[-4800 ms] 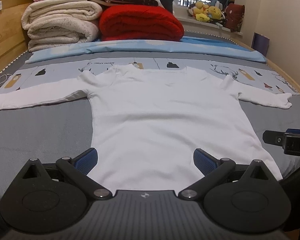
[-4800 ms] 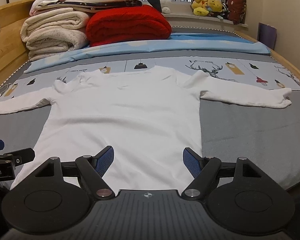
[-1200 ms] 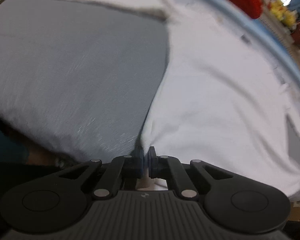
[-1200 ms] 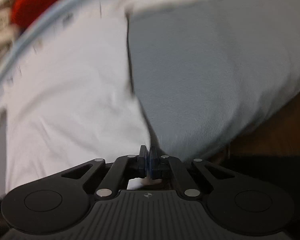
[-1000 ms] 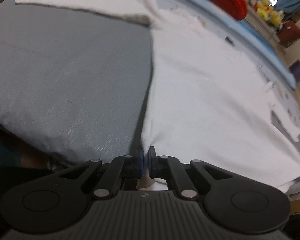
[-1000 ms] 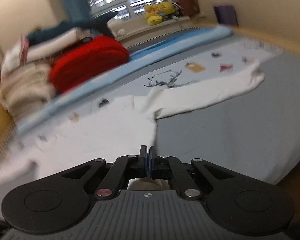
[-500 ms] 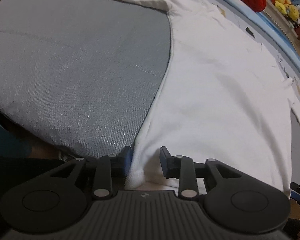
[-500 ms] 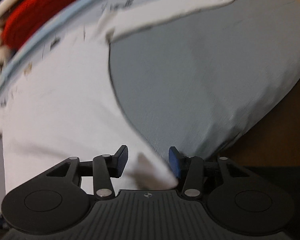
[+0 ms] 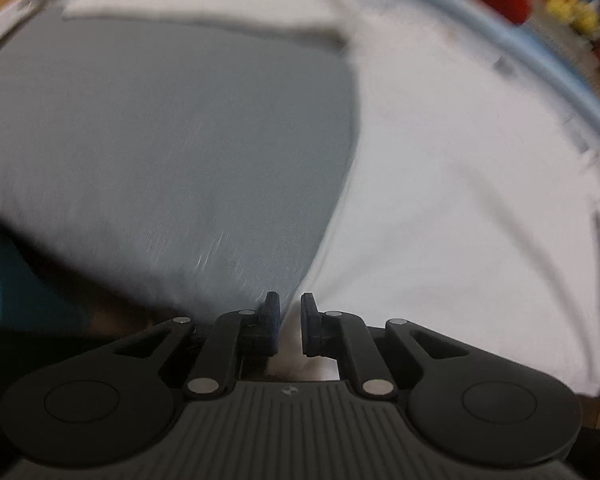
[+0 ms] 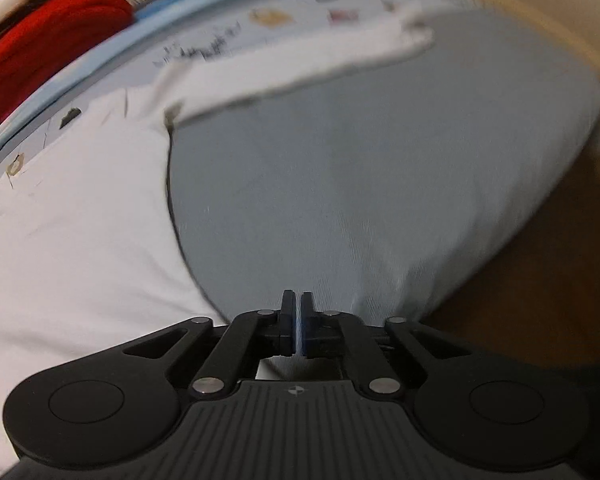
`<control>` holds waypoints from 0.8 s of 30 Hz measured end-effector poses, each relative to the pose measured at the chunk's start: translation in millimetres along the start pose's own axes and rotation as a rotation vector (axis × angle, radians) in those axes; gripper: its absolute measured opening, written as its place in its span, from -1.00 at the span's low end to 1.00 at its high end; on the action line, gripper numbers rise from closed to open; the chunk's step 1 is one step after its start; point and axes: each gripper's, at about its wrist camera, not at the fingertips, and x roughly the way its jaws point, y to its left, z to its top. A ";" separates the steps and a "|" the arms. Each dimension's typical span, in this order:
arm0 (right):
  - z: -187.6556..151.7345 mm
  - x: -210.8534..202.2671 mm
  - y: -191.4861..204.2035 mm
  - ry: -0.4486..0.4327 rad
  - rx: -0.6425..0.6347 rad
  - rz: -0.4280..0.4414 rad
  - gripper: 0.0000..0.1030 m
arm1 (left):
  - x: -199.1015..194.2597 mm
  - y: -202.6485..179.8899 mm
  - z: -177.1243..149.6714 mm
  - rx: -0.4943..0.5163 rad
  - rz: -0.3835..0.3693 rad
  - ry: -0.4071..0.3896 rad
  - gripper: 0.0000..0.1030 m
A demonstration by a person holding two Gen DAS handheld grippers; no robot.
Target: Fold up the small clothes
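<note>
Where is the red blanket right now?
In the right wrist view the red blanket sits at the far top left, folded up behind the blue strip of bedding, beyond the white shirt spread on the bed.

Left wrist view: steeply down, close over shirt (image 9: 460,184) hem's left corner. Right wrist view: likewise, right corner. Shared: shirt, bed (image 9: 160,140).

Left gripper (image 9: 290,326) just closing on white shirt (image 9: 460,200) hem, grey bedsheet (image 9: 160,152)
</note>
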 end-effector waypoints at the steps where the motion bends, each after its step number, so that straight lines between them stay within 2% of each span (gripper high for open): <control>1: 0.6 -5.7 3.2 -0.024 -0.011 0.020 -0.91 | -3.5 -3.3 0.7 0.005 -0.034 -0.018 -0.74; 2: 1.2 -11.3 6.7 -0.054 -0.032 0.048 -0.86 | -4.7 -8.3 0.5 0.016 -0.078 -0.025 -0.71; 3: 1.5 -15.4 11.4 -0.078 -0.055 0.086 -0.69 | -2.4 -12.4 -0.6 0.026 -0.113 -0.011 -0.67; 4: 0.8 -17.1 16.1 -0.084 -0.078 0.128 -0.50 | 3.2 -17.2 -2.2 0.032 -0.156 0.022 -0.55; 5: -1.9 -13.0 20.1 -0.073 -0.096 0.166 -0.44 | 10.1 -21.3 -4.3 0.026 -0.185 0.057 -0.40; 7: -4.7 -8.0 25.8 -0.027 -0.111 0.216 -0.42 | 21.8 -30.7 -6.1 0.034 -0.184 0.098 -0.21; 8: -6.8 -3.7 27.5 0.005 -0.115 0.230 -0.42 | 28.2 -36.3 -7.0 0.058 -0.158 0.111 -0.02; 9: -7.2 0.4 30.5 0.031 -0.118 0.234 -0.40 | 34.9 -41.3 -6.3 0.086 -0.128 0.119 0.05; 10: -7.7 4.2 31.9 0.059 -0.122 0.236 -0.35 | 37.1 -44.2 -9.7 0.118 -0.109 0.124 0.03; 12: -13.1 5.5 34.6 0.098 -0.130 0.226 -0.32 | 40.9 -57.8 -14.8 0.239 -0.040 0.116 -0.28; 13: -15.7 7.7 35.8 0.113 -0.135 0.217 -0.32 | 41.9 -63.4 -16.5 0.292 0.011 0.107 -0.77; 14: -17.9 9.1 35.9 0.127 -0.141 0.207 -0.31 | 43.7 -63.9 -17.5 0.311 0.021 0.109 -0.99; 17: -23.1 14.1 33.7 0.164 -0.160 0.137 -0.23 | 42.5 -54.2 -19.2 0.319 0.046 0.131 -1.00; 19: -26.9 14.7 28.0 0.185 -0.166 0.099 -0.22 | 35.1 -54.8 -18.3 0.343 0.064 0.090 -1.00; 21: -27.8 11.5 26.6 0.166 -0.156 0.104 -0.22 | 18.3 -52.2 -12.4 0.292 -0.031 0.023 -1.00; 22: -26.3 8.9 27.5 0.146 -0.157 0.107 -0.22 | 14.1 -50.9 -9.1 0.270 -0.055 0.000 -0.96; 24: -24.8 3.7 28.3 0.100 -0.171 0.093 -0.22 | 13.8 -45.6 -2.3 0.218 -0.049 -0.031 -0.87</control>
